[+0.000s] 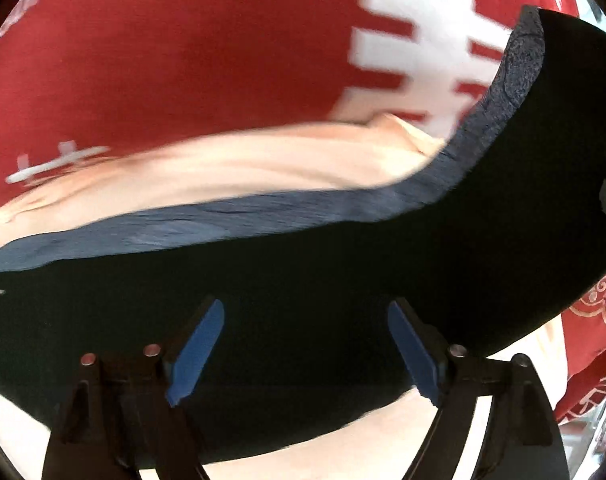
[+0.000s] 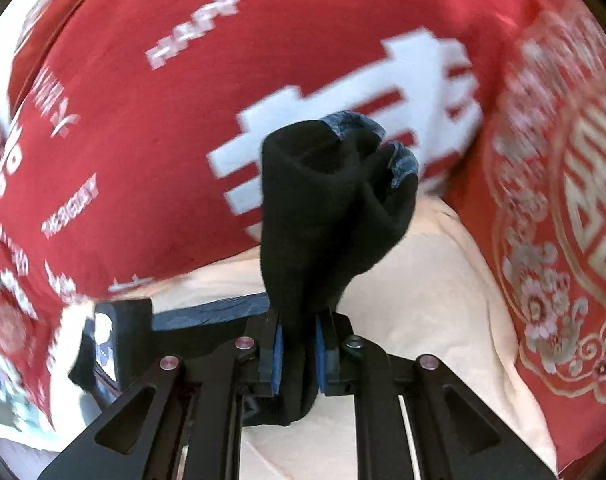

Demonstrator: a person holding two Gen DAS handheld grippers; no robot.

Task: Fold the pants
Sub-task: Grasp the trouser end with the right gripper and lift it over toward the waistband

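The black pants [image 1: 343, 264] with a blue-grey waistband edge [image 1: 231, 220] lie stretched across the left wrist view on a cream sheet [image 1: 231, 160]. My left gripper [image 1: 305, 344] is open, its blue pads [image 1: 199, 352] spread wide just over the black cloth, holding nothing. My right gripper [image 2: 297, 354] is shut on a bunched end of the pants [image 2: 327, 208], which stands up in a thick black fold between the blue pads [image 2: 278, 356]. The left gripper's body [image 2: 115, 344] shows at the lower left of the right wrist view.
A red blanket with white lettering [image 2: 151, 128] covers the surface behind the pants; it also fills the top of the left wrist view [image 1: 163, 60]. A red cushion with gold embroidery [image 2: 563, 200] lies at the right. The cream sheet [image 2: 423, 288] lies under the right gripper.
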